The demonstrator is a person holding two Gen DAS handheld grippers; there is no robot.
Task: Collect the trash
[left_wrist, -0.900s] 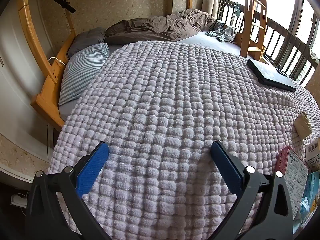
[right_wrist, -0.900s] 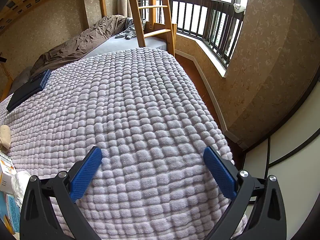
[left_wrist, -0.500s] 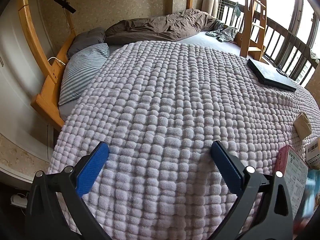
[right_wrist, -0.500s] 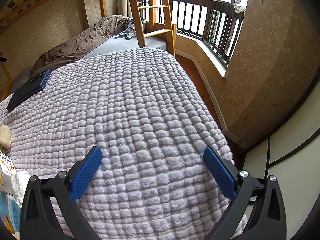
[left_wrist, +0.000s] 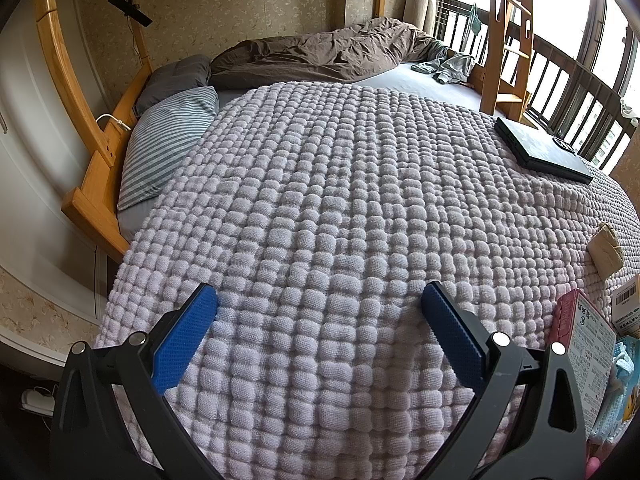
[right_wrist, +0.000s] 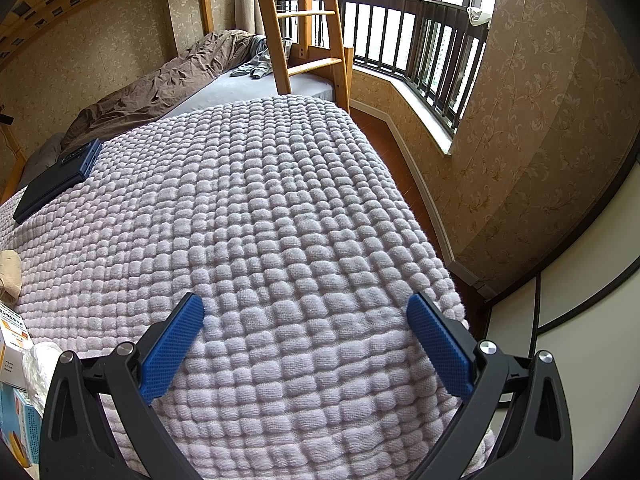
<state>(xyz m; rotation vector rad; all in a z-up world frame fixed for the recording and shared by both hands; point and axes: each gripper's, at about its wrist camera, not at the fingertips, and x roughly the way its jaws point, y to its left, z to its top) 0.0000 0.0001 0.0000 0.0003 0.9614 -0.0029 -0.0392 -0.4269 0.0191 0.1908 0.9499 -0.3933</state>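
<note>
Left wrist view is read from its left edge: a grey-and-white striped pillow (left_wrist: 168, 140) is laid against the wooden bed frame (left_wrist: 96, 184), out of the working area; the lilac bubble-textured blanket (left_wrist: 320, 184) is spread across the middle; the left gripper (left_wrist: 320, 300) is held low over it, fingers wide apart with nothing between them, presumably kept ready for a first pick; a flat black case (left_wrist: 540, 150) is left near the far right edge of the blanket; a crumpled beige wrapper (left_wrist: 608, 246) is seen below it, and a pink-and-white printed carton (left_wrist: 588, 340) is propped at the right margin beside a white barcoded box (left_wrist: 628, 304).

Right wrist view shows the same clutter at its left edge: the wrapper (right_wrist: 10, 272), an orange-and-white box (right_wrist: 12, 340) and a crumpled clear plastic bag (right_wrist: 38, 364); the trash is thus gathered between the two tools, probably within reach of either; the right gripper (right_wrist: 304, 320) is likewise held spread and empty above bare blanket; a wooden ladder (right_wrist: 304, 28) and a dark window railing (right_wrist: 420, 40) are stood beyond.
</note>
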